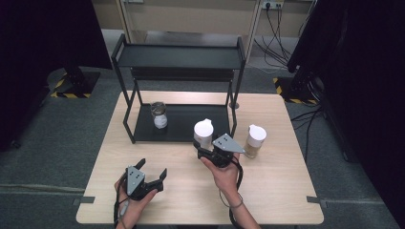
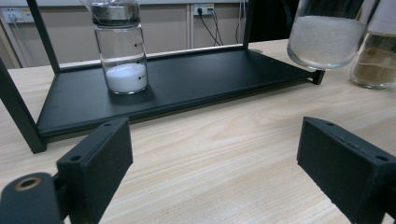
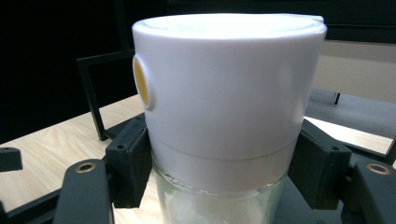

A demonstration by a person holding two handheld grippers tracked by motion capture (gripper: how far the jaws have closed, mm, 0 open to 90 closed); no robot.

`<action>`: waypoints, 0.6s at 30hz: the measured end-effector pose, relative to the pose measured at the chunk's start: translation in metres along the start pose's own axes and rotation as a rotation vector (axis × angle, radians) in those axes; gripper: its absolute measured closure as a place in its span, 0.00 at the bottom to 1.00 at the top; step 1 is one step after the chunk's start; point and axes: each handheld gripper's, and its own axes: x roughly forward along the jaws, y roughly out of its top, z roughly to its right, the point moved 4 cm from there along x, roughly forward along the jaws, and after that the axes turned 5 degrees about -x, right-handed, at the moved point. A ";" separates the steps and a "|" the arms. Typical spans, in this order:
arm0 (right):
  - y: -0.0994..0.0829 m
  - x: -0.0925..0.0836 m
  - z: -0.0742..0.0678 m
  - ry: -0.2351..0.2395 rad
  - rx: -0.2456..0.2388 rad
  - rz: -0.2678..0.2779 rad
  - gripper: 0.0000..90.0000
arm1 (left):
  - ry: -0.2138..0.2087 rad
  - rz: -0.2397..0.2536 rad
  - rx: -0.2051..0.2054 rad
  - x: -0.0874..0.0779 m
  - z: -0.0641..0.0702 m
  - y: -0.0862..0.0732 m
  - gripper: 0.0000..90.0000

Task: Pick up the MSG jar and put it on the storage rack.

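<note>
Gripping a white-capped glass jar (image 1: pixel 203 133) just below its cap, the right gripper (image 1: pixel 206 151) holds it near the front right corner of the black shelf rack (image 1: pixel 125 51); in the left gripper view that jar's rounded base (image 2: pixel 325 39) hangs clear of the wood, so it is carried, not resting. In the right gripper view the two black pads (image 3: pixel 131 158) press on either side of the glass neck, with the broad white cap (image 3: pixel 229 88) sitting above them (a sensible place to clamp, I judge, since the cap's lip would stop the jar sliding down through the jaws). White grains fill the lower part of the jar. The work in hand looks like stocking the rack: a smaller clear jar with a dark lid (image 1: pixel 159 115) already stands upright on the rack's lower tray (image 1: pixel 191 129), toward its left, leaving bare tray to its right where the carried jar could go. A second white-capped jar with brownish contents (image 1: pixel 255 140) waits upright on the table (image 1: pixel 277 191), just right of the rack's front post, probably next in line. The left gripper (image 1: pixel 152 174) sits low near the table's front edge, well apart from everything; its pads (image 2: pixel 100 161) stand spread wide with nothing between them, kept out of the way of the right hand's path.
</note>
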 end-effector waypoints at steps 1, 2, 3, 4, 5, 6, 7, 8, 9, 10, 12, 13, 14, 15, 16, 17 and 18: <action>0.000 0.001 0.000 -0.001 0.001 -0.001 0.34 | 0.000 0.000 0.000 0.000 0.000 0.000 0.11; 0.001 0.002 0.001 -0.003 0.002 -0.001 0.34 | 0.000 0.000 0.000 0.000 0.000 0.000 0.11; 0.001 0.004 0.001 -0.006 0.003 -0.002 0.34 | 0.000 -0.001 0.001 0.000 0.000 0.000 0.11; 0.001 0.005 0.002 -0.009 0.003 -0.002 0.34 | 0.000 -0.001 0.000 0.000 0.000 0.000 0.11; 0.002 0.006 0.002 -0.011 0.004 -0.003 0.34 | 0.000 -0.001 0.000 0.000 0.000 0.000 0.11; 0.002 0.007 0.003 -0.011 0.006 -0.003 0.34 | -0.001 -0.001 0.000 0.000 0.000 0.000 0.11; 0.002 0.008 0.003 -0.013 0.005 -0.004 0.34 | -0.001 -0.001 -0.001 0.000 0.000 0.000 0.11; 0.002 0.009 0.004 -0.015 0.005 -0.006 0.34 | -0.001 -0.001 -0.002 0.000 0.000 0.000 0.11; 0.002 0.011 0.004 -0.016 0.006 -0.005 0.34 | -0.002 -0.002 -0.002 0.000 0.000 0.000 0.11; 0.002 0.012 0.004 -0.018 0.009 -0.005 0.34 | -0.002 -0.002 -0.002 0.000 0.000 0.000 0.11; 0.002 0.014 0.006 -0.022 0.010 -0.005 0.34 | -0.002 -0.002 -0.001 0.000 0.000 0.000 0.11; 0.002 0.015 0.007 -0.024 0.012 -0.006 0.34 | -0.002 -0.001 -0.001 0.000 0.000 0.000 0.11; 0.002 0.016 0.007 -0.026 0.015 -0.007 0.34 | -0.002 -0.001 -0.002 0.000 0.000 0.000 0.11; 0.002 0.017 0.008 -0.030 0.017 -0.007 0.34 | -0.002 0.000 -0.002 0.000 0.000 0.000 0.11; 0.002 0.018 0.009 -0.032 0.020 -0.009 0.34 | -0.002 -0.001 -0.001 0.000 0.000 0.000 0.11; 0.002 0.018 0.010 -0.035 0.020 -0.009 0.34 | -0.002 -0.001 -0.001 0.000 0.000 0.000 0.11; 0.002 0.019 0.010 -0.038 0.020 -0.009 0.34 | -0.002 -0.001 -0.001 0.000 0.000 0.000 0.11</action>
